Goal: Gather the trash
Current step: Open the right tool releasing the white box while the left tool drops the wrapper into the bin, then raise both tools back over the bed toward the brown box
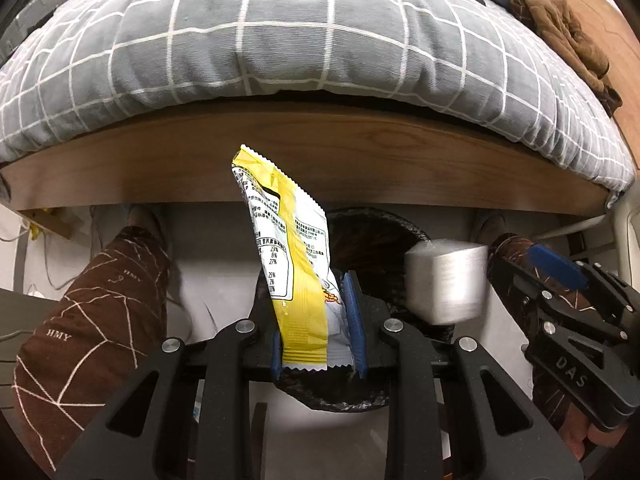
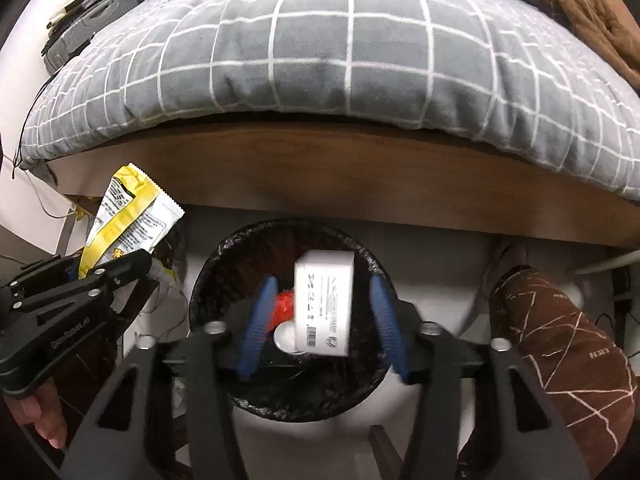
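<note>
My left gripper is shut on the lower end of a yellow and white snack wrapper, which stands upright over the near rim of a bin with a black liner. In the right wrist view the wrapper and left gripper sit left of the bin. My right gripper stands open above the bin. A white box hangs between its blue pads with a gap on each side, and looks blurred in the left wrist view. A red item lies inside the bin.
A bed with a grey checked quilt and a wooden frame overhangs the far side of the bin. The person's legs in brown patterned trousers flank the bin. Cables lie on the floor at the left.
</note>
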